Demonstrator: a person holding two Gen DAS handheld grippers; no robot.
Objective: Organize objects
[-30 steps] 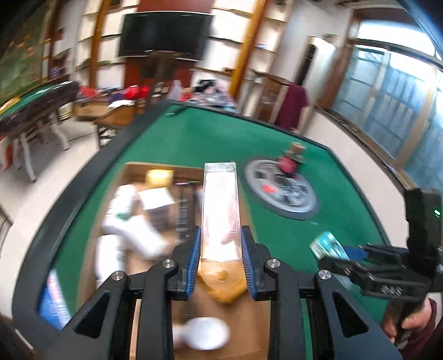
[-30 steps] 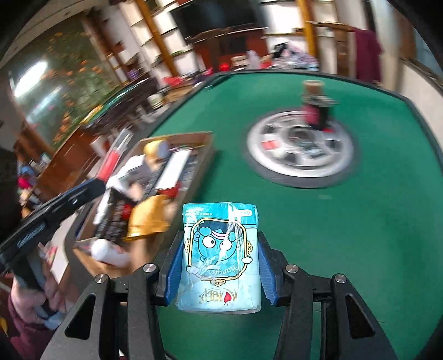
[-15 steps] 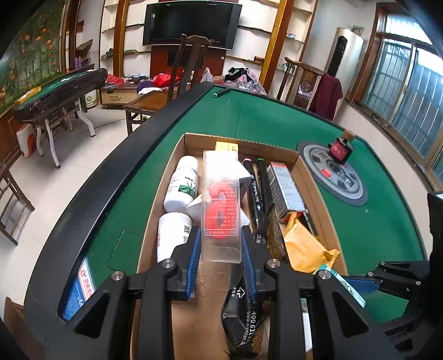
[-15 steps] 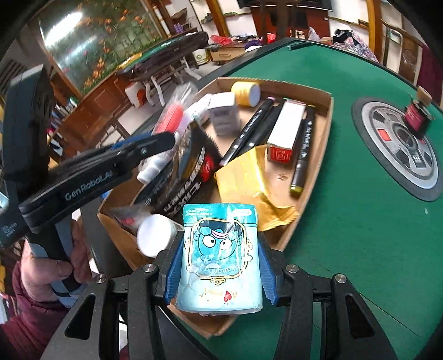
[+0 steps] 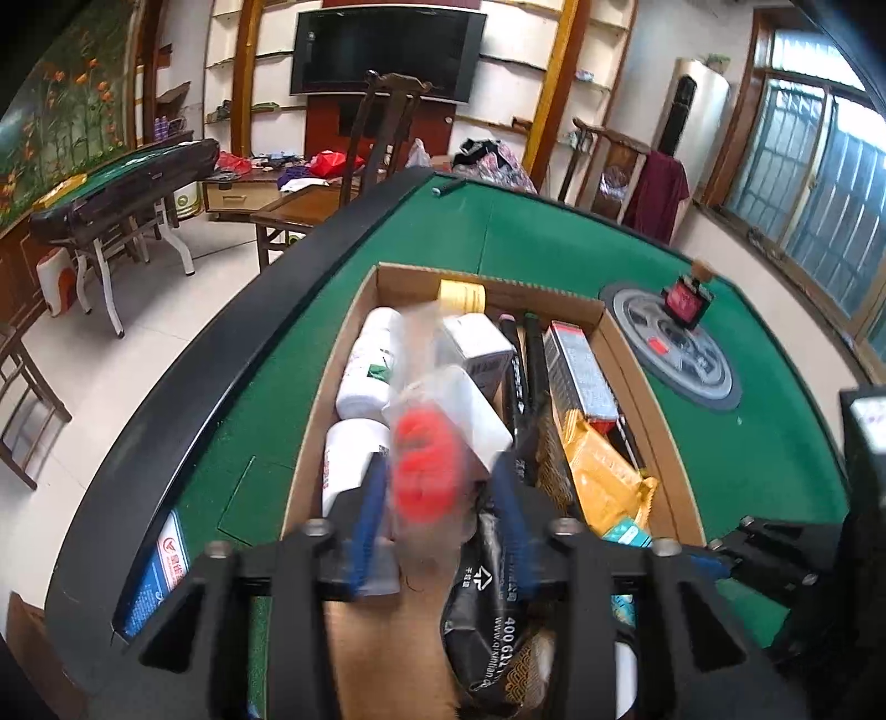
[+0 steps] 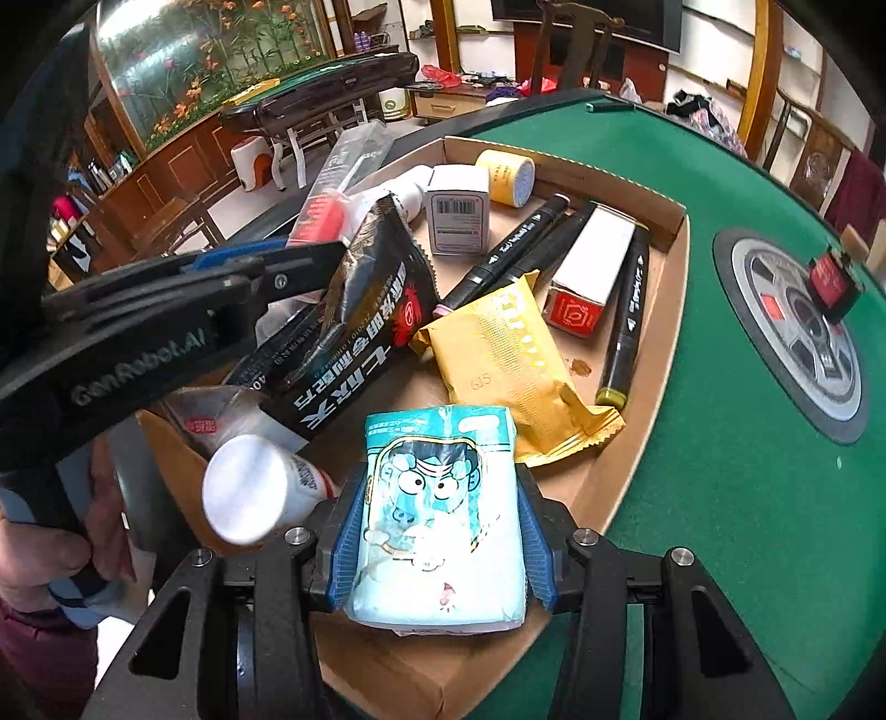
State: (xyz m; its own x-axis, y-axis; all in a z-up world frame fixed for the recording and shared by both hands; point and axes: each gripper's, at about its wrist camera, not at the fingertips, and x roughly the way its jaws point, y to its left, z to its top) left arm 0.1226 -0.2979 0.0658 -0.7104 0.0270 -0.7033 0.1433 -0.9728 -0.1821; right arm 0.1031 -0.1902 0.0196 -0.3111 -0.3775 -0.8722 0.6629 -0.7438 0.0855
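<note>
Wall-mounted television (image 5: 387, 52), white tiled floor (image 5: 133, 343)

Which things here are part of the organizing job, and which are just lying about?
In the job: cardboard box; blue tissue pack in right gripper; clear packet between left gripper fingers.

Lying about: round grey disc, red-labelled bottle.

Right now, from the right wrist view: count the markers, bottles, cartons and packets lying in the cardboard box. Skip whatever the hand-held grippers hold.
Black markers: 3
White bottles: 2
Cartons: 2
Packets, one black and one yellow: 2
Total: 9
</note>
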